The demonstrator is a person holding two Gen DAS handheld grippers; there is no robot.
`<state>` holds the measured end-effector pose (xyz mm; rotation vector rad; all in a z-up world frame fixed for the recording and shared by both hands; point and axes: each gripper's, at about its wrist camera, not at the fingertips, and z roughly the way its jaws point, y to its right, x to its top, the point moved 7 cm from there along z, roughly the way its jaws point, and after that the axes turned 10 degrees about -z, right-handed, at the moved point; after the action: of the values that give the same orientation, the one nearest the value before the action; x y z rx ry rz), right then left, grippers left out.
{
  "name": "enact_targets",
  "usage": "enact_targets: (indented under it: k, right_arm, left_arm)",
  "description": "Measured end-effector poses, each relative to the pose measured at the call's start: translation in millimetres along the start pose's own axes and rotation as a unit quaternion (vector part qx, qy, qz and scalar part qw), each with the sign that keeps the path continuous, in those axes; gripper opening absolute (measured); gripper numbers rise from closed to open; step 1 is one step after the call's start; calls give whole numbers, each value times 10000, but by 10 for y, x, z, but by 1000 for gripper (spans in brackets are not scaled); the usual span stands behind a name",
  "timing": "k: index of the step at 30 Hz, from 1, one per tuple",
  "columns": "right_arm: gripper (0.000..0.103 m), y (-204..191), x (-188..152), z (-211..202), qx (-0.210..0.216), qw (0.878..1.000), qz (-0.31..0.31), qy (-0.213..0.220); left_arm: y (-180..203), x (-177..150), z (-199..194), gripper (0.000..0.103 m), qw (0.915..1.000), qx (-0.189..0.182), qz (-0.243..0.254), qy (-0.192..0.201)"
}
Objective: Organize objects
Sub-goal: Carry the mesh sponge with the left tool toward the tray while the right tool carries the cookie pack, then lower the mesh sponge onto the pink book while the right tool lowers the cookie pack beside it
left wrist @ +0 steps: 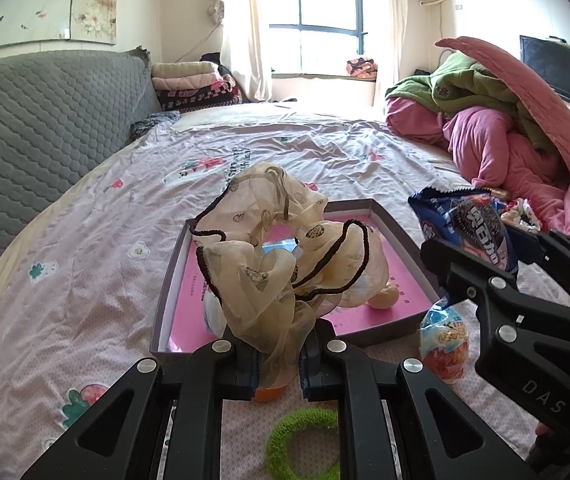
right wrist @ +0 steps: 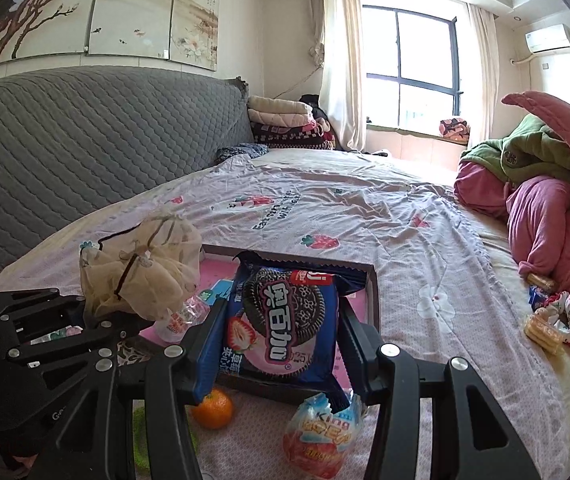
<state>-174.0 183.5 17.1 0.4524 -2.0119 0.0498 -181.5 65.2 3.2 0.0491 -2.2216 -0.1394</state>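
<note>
My left gripper (left wrist: 277, 364) is shut on a beige sheer scrunchie (left wrist: 281, 240) with dark trim, held up over the near edge of a shallow box (left wrist: 385, 220) with a pink floor. In the right wrist view the same scrunchie (right wrist: 145, 272) hangs at the left. My right gripper (right wrist: 281, 344) is shut on a blue cookie packet (right wrist: 285, 320), held above the box's (right wrist: 375, 292) near right part. The packet (left wrist: 473, 232) also shows at the right of the left wrist view.
On the bedsheet near me lie an orange (right wrist: 213, 408), a wrapped toy egg (right wrist: 321, 436) and a green fuzzy ring (left wrist: 305, 440). Pink and green bedding (left wrist: 505, 120) is piled at the right, with biscuits (right wrist: 541, 332) beside it. A grey headboard (left wrist: 37, 120) lines the left.
</note>
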Motion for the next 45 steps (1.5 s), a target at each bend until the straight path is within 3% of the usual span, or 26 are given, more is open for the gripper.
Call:
enact_targets:
  k: [24,45]
  right_arm:
    - [52,226,54,193,-96,9998,-40,-143]
    - [52,513,-84,548,-337,9973,-15,-654]
  left_arm:
    - [95,46,234,16,9996,37,68,-263]
    - [226,128,738,16,9983,-217,35,-540]
